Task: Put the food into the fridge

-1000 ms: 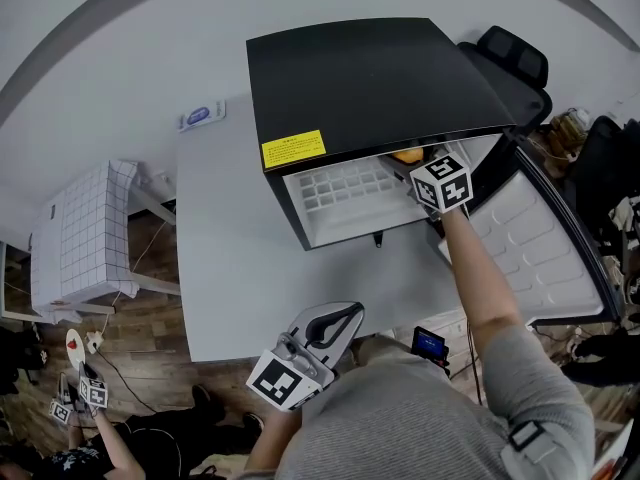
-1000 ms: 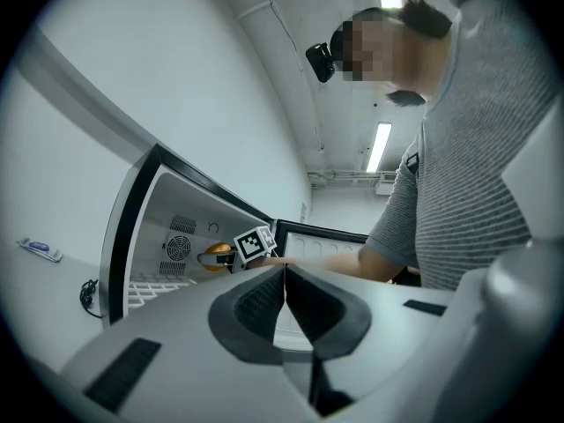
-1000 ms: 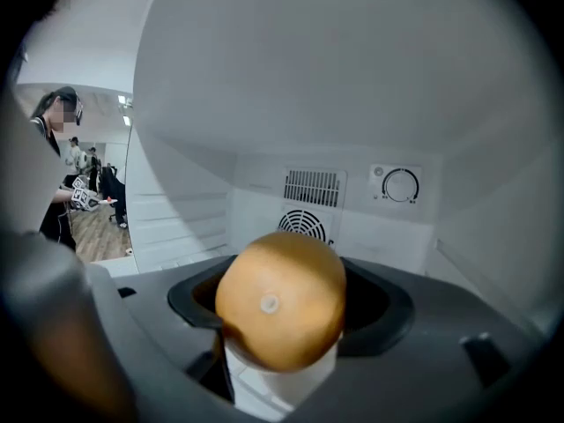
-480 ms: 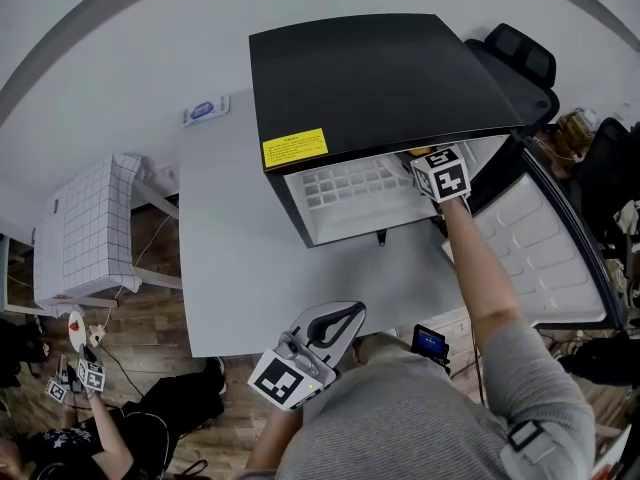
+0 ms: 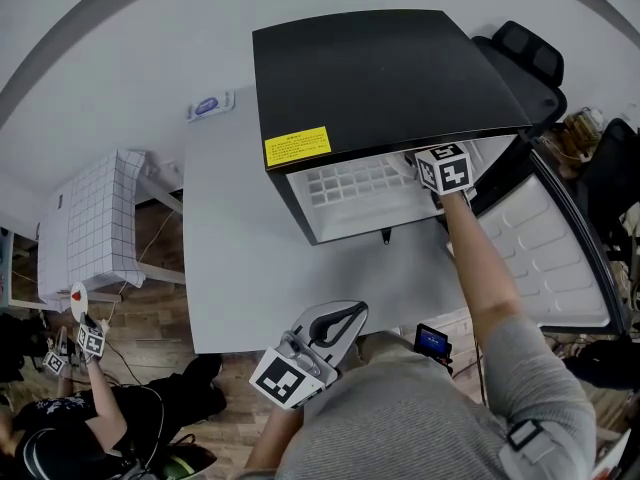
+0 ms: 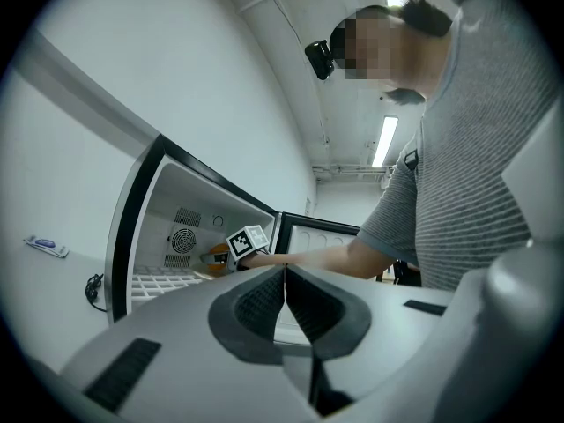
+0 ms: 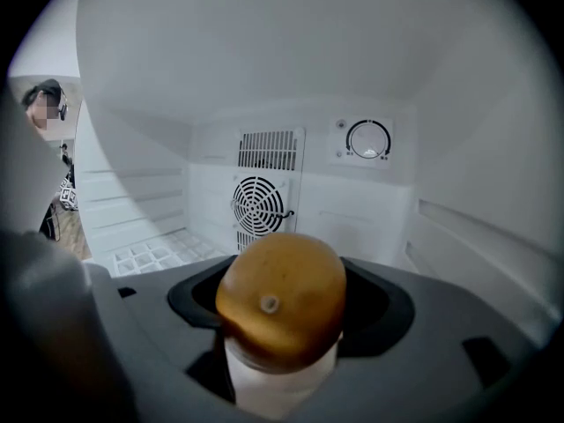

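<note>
Fridge (image 5: pixel 380 78) top matt black; interior smooth white plastic; food (image 7: pixel 280 300) smooth, orange-brown.

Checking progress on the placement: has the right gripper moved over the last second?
Yes. Judged against the yellow label on the fridge, the right gripper has gone slightly deeper inside.

We look down on a pale grey rectangular tabletop (image 5: pixel 240 268) set against a plain off-white wall (image 5: pixel 150 78), above a floor of brown wooden planks (image 5: pixel 140 313). To the table's left stands a small piece of furniture draped in a white cloth with a thin grid pattern (image 5: pixel 85 228), and beyond its far right corner we see a black padded office chair (image 5: pixel 528 56). In the left gripper view, a long fluorescent tube light (image 6: pixel 385 141) glows on the white ceiling (image 6: pixel 344 104).
</note>
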A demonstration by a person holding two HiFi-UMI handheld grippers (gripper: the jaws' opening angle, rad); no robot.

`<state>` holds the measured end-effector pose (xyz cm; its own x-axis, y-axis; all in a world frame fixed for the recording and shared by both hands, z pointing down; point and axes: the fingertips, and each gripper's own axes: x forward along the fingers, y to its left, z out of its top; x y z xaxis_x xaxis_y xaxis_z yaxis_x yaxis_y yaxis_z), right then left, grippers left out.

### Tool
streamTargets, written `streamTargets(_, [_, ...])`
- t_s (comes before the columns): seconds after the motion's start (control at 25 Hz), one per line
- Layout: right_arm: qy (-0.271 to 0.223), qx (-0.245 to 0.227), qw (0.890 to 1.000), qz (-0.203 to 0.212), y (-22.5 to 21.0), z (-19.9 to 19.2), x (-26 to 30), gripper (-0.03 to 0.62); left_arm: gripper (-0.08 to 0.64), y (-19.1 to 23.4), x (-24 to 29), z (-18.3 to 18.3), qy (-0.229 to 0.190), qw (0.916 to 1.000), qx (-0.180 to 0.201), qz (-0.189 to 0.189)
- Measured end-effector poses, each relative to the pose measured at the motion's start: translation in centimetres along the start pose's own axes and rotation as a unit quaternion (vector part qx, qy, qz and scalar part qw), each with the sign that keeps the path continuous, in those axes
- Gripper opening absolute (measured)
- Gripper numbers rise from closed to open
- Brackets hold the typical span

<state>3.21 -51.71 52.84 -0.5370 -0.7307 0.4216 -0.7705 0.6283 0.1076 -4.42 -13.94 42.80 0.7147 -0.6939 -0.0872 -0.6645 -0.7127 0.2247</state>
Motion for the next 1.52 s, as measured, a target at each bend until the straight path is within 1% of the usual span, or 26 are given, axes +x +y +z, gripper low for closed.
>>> streamTargets(0.32, [0.026,-0.008,1.0,0.006,0.2,-1.2,1.1,0.333,0.012,0.0,0.0,-0.5,0.011,0.9999,0.003,-0.002])
streamTargets(0.56, [0.022,0.006,1.0,0.013,0.3,-1.2,1.2,0.333,0.012,-0.2,-0.2,-0.8,0.018,0.9998,0.004,-0.003])
streamTargets(0.64, [0.033,-0.003,0.999,0.011,0.4,-1.4,1.5,0.333,0.012,-0.2,-0.3,-1.0,0.021,0.9998,0.005,-0.003])
streamTargets(0.88, [0.061,-0.039,0.997,0.005,0.5,-1.7,1.7,0.333,0.012,-0.4,-0.3,-0.3,0.007,1.0,0.003,-0.003])
streamTargets(1.04, [0.075,-0.043,0.996,0.002,0.5,-2.2,1.8,0.333,0.012,-0.4,-0.5,-0.2,0.007,1.0,0.004,-0.003])
streamTargets(1.16, [0.078,-0.035,0.996,0.009,0.7,-2.5,1.6,0.334,0.012,-0.3,-0.9,-0.6,0.015,0.9999,0.005,-0.003])
streamTargets(1.24, [0.078,-0.035,0.996,0.008,0.7,-2.5,1.5,0.333,0.012,-0.4,-0.8,-0.4,0.009,0.9999,0.005,-0.004])
streamTargets(1.52, [0.063,-0.033,0.997,0.006,0.6,-1.6,0.8,0.334,0.012,-0.3,-1.1,-0.7,0.014,0.9999,0.004,-0.008])
